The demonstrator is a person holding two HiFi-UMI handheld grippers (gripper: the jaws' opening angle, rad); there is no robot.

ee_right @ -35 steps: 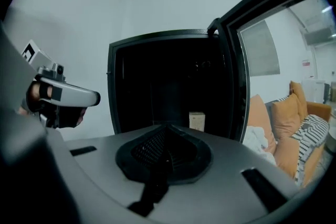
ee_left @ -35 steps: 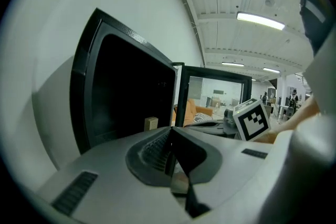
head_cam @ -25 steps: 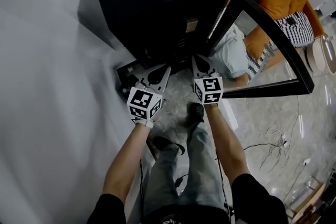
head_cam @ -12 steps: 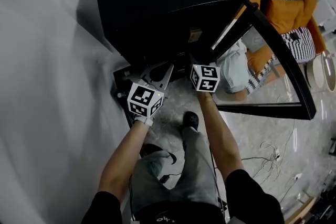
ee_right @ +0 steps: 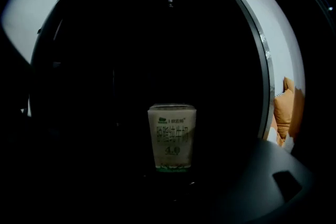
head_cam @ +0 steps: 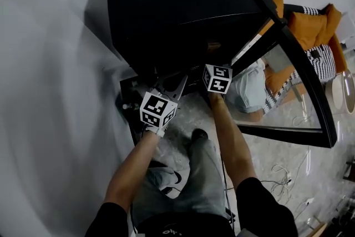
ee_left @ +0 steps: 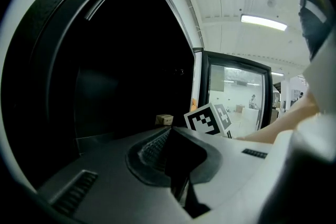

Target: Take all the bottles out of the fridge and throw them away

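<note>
A pale carton-shaped bottle with green print [ee_right: 171,137] stands upright in the dark fridge [head_cam: 177,8], straight ahead of my right gripper [ee_right: 170,189]. Its jaws have just been opening and now stand open, with nothing between them. Only the right jaw shows, as a dark shape at the lower right. In the head view that gripper's marker cube [head_cam: 217,78] sits at the fridge mouth, and its jaws are lost in the dark. My left gripper [ee_left: 170,132] is shut and empty, a little outside the opening. Past it the same small carton [ee_left: 164,119] shows on the shelf.
The fridge's glass door [head_cam: 294,75] stands swung open to the right. A black base [head_cam: 128,102] juts out at the fridge's foot by the white wall. The person's foot [head_cam: 198,135] is just behind the grippers. Cables [head_cam: 283,175] lie on the floor, and an orange sofa [head_cam: 310,25] sits beyond.
Both grippers have moved forward toward the fridge. The right one has gone into the opening, so its jaws no longer show in the head view.
</note>
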